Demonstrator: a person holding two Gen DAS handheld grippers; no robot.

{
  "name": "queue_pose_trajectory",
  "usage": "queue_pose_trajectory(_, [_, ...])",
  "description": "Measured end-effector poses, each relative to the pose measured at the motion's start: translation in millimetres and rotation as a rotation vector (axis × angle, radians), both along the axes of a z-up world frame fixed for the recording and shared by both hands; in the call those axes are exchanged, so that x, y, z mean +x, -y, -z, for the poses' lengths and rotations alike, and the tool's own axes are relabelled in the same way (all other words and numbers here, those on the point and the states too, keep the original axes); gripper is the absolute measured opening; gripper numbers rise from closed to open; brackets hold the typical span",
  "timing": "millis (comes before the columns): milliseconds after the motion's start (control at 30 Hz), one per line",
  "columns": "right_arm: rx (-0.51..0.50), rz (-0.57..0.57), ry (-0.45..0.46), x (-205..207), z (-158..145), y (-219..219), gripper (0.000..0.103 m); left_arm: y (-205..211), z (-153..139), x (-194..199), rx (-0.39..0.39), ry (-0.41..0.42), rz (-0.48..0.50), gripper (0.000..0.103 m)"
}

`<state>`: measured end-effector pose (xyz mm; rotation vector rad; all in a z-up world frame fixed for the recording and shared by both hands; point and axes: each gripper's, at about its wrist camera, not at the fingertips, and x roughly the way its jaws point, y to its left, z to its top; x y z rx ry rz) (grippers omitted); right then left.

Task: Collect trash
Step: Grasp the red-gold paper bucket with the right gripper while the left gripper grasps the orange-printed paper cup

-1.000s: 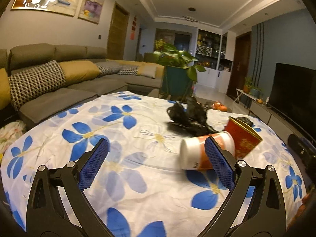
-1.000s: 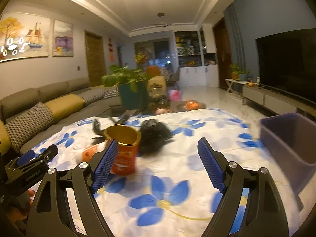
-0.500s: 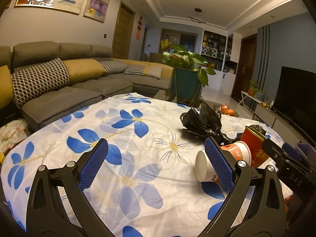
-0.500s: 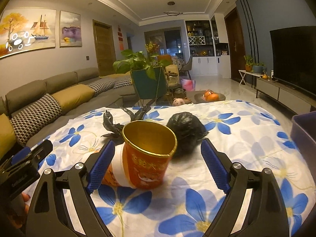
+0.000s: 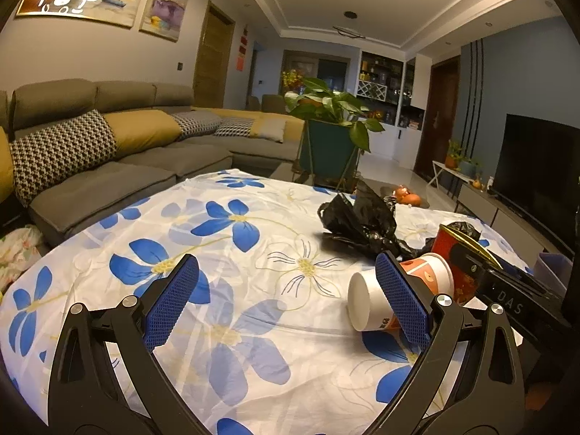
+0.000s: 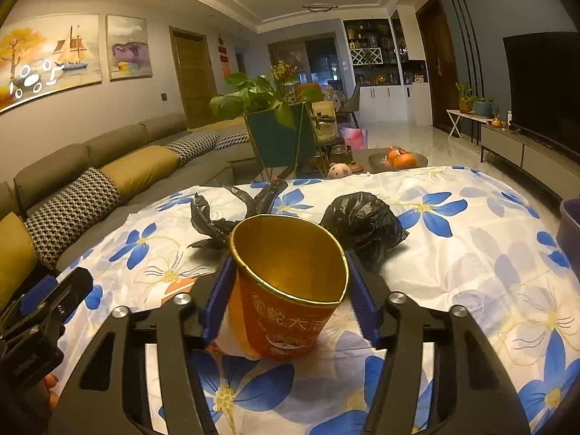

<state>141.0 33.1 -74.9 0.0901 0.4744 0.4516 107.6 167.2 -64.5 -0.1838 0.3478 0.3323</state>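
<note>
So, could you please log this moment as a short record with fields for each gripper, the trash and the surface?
right gripper: closed on the upright red cup, one finger on each side
left gripper: open, holding nothing
paper cup: white and orange, lying on its side by the left gripper's right finger
black bags: one crumpled, one balled
surface: blue-flowered cloth
bin: at the right edge
</note>
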Motion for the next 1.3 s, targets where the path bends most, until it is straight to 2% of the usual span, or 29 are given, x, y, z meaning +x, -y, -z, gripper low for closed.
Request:
queue_pose_trajectory(333, [0.017, 0.083, 0.139, -40.9, -23.9, 37.6, 0.055, 28.1, -0.7, 5.7, 0.008, -0.019, 0.085, 0.096])
queue_pose_trajectory(600, [0.053, 0.132, 0.168, -61.7, -32.8, 73.2, 0.055, 65.6, 3.1, 36.3, 0.0, -0.086, 0.165, 0.096])
queue_pose_trajectory(733, [0.063, 0.145, 0.177, -66.7, -35.2, 84.9, 0.055, 77.3, 7.2, 51.8, 0.012, -0.126, 0.169, 0.096])
queue_pose_trajectory(1100, [0.083, 0.146, 0.165, -70.9, -31.0, 98.8, 0.055, 67.8, 19.8, 73.0, -0.069, -0.205, 0.159, 0.096])
queue_pose_trajectory(1167, [0.094, 0.132, 0.152, -71.2, -28.9, 101.8, 0.055, 64.6, 20.5, 71.6, -0.093, -0.199, 0.162, 0.091])
queue_pose_trajectory(1233, [0.096, 0.113, 0.14, -70.7, -27.4, 102.4, 0.055, 61.9, 21.3, 70.5, -0.113, -0.195, 0.17, 0.08])
queue_pose_trajectory(1300, [0.088, 0.104, 0.135, -71.4, -26.3, 101.4, 0.055, 59.7, 22.3, 70.2, -0.13, -0.191, 0.178, 0.08])
